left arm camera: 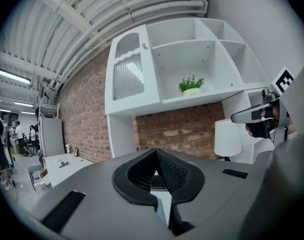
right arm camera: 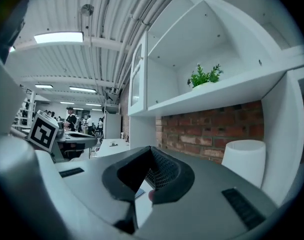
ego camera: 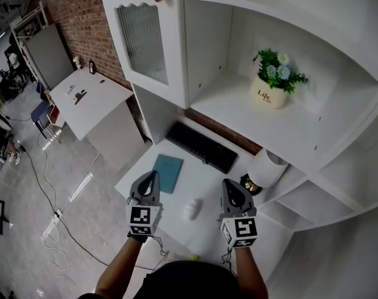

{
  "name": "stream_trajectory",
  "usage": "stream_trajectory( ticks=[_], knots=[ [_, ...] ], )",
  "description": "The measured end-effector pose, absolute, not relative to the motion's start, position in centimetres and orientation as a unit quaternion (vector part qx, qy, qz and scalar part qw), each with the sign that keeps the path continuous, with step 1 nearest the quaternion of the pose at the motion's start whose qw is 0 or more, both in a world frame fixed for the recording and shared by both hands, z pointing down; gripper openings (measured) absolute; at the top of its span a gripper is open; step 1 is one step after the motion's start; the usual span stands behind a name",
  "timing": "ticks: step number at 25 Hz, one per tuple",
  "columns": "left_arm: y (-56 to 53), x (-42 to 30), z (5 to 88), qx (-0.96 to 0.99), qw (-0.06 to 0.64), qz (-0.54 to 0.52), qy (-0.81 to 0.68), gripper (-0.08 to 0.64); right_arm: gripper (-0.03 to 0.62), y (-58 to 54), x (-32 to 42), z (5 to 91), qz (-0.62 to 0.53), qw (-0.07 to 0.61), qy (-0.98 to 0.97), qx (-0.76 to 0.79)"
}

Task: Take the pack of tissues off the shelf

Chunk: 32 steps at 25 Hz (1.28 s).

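Although the task names a pack of tissues, no such pack shows on the white open shelf (ego camera: 232, 104) in the upper right of the head view. I cannot tell whether the small white lump (ego camera: 190, 209) on the white desk (ego camera: 204, 182), low in the centre between the grippers, is it. Judging from this, either the pack is already down or nothing has begun. Left gripper (ego camera: 152, 175) and right gripper (ego camera: 230, 183) hover over the desk, jaws closed together on nothing. On the shelf, a round white pot (ego camera: 268, 96) holds a green plant with blue flowers (ego camera: 277, 67).
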<state>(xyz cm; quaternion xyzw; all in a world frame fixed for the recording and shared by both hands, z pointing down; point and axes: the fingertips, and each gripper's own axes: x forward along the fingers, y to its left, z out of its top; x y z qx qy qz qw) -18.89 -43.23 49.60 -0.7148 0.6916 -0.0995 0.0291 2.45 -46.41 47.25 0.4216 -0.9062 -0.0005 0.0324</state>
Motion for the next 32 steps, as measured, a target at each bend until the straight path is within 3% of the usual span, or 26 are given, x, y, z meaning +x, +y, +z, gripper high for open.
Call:
stream_trajectory(
  ticks=[8, 32],
  knots=[
    [-42.6, -21.3, 46.5, -0.702, 0.043, -0.083, 0.706, 0.017, 0.002, -47.2, 5.3, 45.0, 0.002, 0.005, -0.891, 0.454],
    [-41.8, -17.4, 42.1, -0.729, 0.066, -0.047, 0.68, 0.017, 0.002, -45.2, 4.5, 41.7, -0.054, -0.006, -0.887, 0.458]
  ],
)
